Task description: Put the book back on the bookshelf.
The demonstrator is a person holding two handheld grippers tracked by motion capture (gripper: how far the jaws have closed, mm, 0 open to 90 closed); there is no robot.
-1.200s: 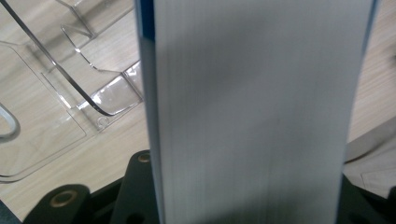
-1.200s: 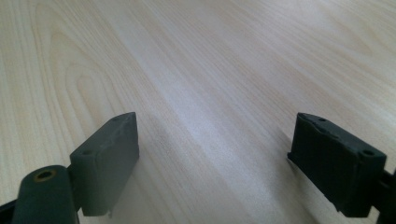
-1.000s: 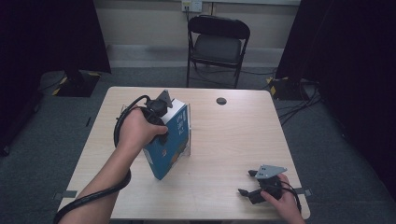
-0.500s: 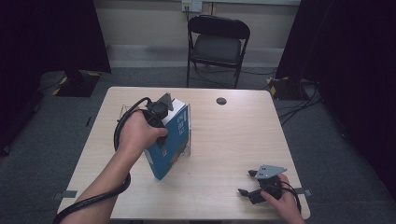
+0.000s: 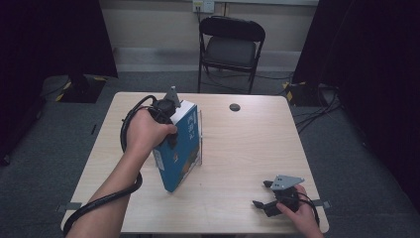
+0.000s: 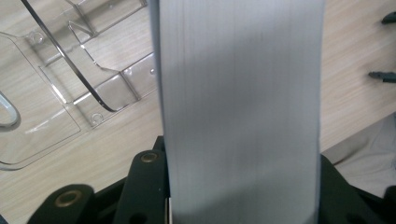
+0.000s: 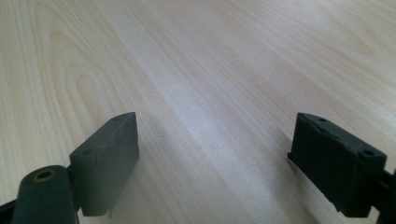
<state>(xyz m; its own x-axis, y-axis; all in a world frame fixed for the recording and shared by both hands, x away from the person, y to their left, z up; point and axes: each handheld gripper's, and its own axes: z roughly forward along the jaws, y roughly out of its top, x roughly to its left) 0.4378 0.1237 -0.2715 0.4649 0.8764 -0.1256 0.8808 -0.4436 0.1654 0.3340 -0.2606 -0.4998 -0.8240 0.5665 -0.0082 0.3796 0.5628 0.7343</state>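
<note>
Left tool (image 5: 167,110) clamped on top edge of blue book (image 5: 179,148), standing tilted at tabletop (image 5: 237,148) centre-left, beside clear acrylic stand (image 6: 70,88). Book looks thick, stiff, fairly heavy, glossy cover likely slippery; grip across page block near spine. Right tool (image 5: 271,203) spread wide, nothing held, near right.

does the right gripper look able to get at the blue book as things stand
Probably yes. The right gripper rests open at the table's near right corner, and bare tabletop lies between it and the blue book, which the left gripper holds clamped and tilted.
</note>
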